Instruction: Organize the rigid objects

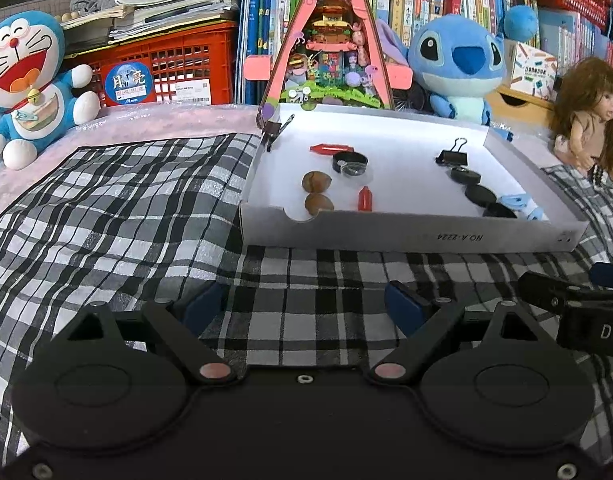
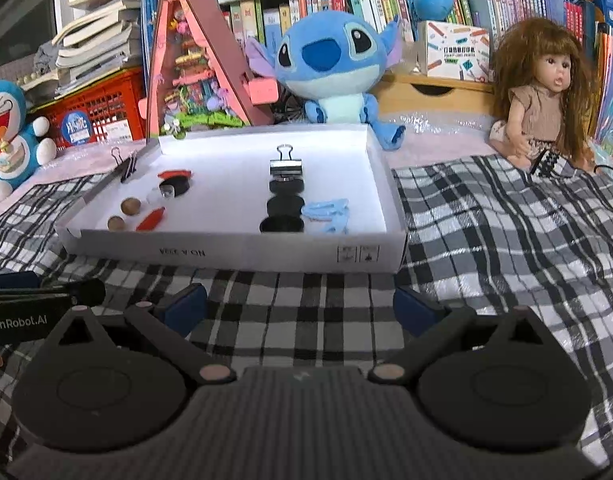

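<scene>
Right now both tools hover low over a black-and-white checked cloth [image 1: 118, 216], just in front of a shallow white box [image 1: 386, 236] that holds the small rigid things. The left tool [image 1: 306, 304] has its 2 blue-tipped fingers [image 1: 204, 306] spread wide with only cloth between them; nothing is gripped. The right tool [image 2: 302, 306] stands the same way, jaws wide apart and empty, its fingertips short of the box's front wall.

Inside the box, seen from the left wrist, 2 brown nuts [image 1: 317, 181] lie one behind the other near the left front. A small red bottle-shaped piece [image 1: 365, 199] stands just beside them, and a second red piece [image 1: 331, 148] lies on its side further back. A black ring with a clear lens [image 1: 348, 163] sits close to that one. On the right side a black binder clip [image 1: 451, 153] heads a row of 3 black round discs [image 1: 465, 175] running toward the front wall, with pale blue clips [image 1: 518, 204] beside the nearest disc. Another binder clip [image 1: 275, 130] is fastened on the box's left wall.

Behind the box stand a pink triangular toy house [image 1: 334, 40], a blue plush alien [image 1: 456, 64], a blue-and-white cat plush [image 1: 24, 80] and a long-haired doll [image 1: 590, 116], against shelves of books.
</scene>
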Tool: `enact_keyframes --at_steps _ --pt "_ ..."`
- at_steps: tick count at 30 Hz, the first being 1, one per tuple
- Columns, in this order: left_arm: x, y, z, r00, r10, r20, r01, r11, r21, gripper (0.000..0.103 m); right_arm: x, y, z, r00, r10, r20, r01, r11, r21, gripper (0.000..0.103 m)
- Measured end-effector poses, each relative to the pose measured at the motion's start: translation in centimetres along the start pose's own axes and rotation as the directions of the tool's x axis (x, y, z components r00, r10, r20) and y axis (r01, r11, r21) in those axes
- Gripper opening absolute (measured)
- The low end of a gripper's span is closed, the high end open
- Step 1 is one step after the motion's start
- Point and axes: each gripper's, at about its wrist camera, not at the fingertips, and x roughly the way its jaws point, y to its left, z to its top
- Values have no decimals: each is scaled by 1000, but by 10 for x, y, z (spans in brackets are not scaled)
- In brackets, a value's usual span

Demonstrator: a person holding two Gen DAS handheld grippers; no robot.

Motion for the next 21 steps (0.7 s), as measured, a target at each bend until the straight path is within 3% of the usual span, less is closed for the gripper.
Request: enact_keyframes --at_steps 12,21 --pt "10 -1 -5 1000 20 1 -20 1000 9 102 12 5 -12 999 -14 -33 13 999 -32 103" --pt "11 0 -5 1000 15 1 -15 1000 5 103 12 6 -12 999 -16 -34 14 999 -36 103"
